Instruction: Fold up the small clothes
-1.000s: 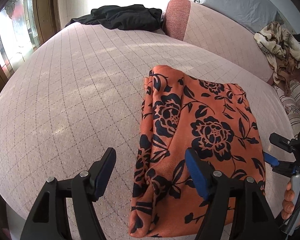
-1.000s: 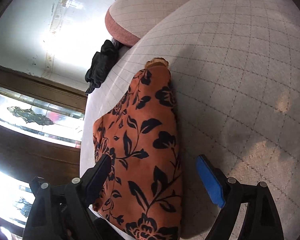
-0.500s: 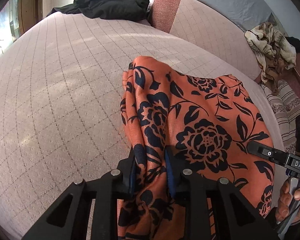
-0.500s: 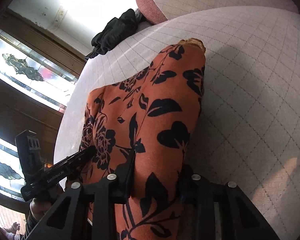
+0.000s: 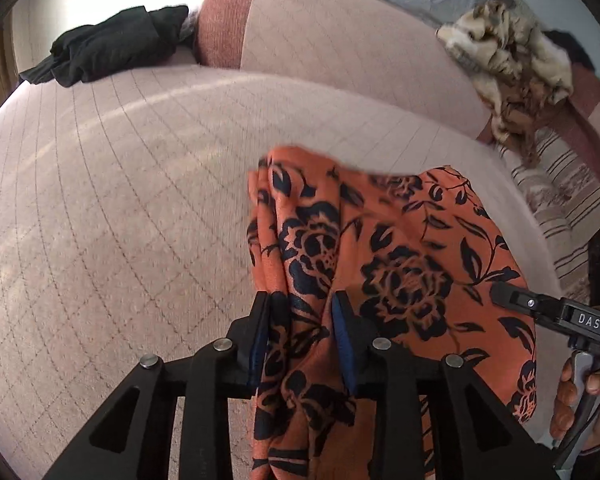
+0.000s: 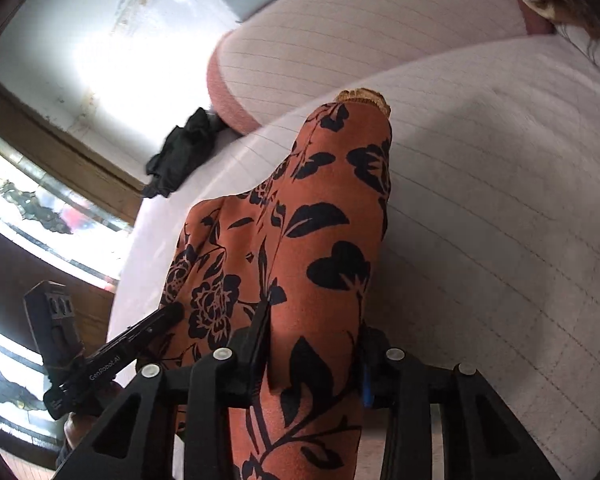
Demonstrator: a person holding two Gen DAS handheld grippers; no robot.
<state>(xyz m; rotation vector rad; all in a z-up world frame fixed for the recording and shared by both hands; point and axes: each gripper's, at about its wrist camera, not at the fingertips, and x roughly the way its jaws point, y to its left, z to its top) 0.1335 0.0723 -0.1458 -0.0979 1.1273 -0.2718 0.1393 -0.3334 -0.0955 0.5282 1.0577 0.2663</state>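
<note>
An orange garment with black flowers (image 5: 404,264) lies folded on the pink quilted bed (image 5: 112,208). My left gripper (image 5: 300,332) is shut on the garment's near left edge, with cloth bunched between its blue pads. My right gripper (image 6: 312,356) is shut on the same garment (image 6: 320,220) at its near right edge. Both near corners are raised off the bed. The right gripper also shows at the right edge of the left wrist view (image 5: 556,316), and the left gripper shows low on the left in the right wrist view (image 6: 112,356).
A black garment (image 5: 108,50) lies at the far end of the bed by a pink bolster (image 5: 340,36). A beige patterned cloth (image 5: 512,52) is heaped at the far right. Striped bedding (image 5: 568,196) is at the right. A wooden window frame (image 6: 60,148) is to the left.
Both grippers went from open around the garment's near edge to shut on it. They have since lifted the near edge and carried it toward the far end of the bed.
</note>
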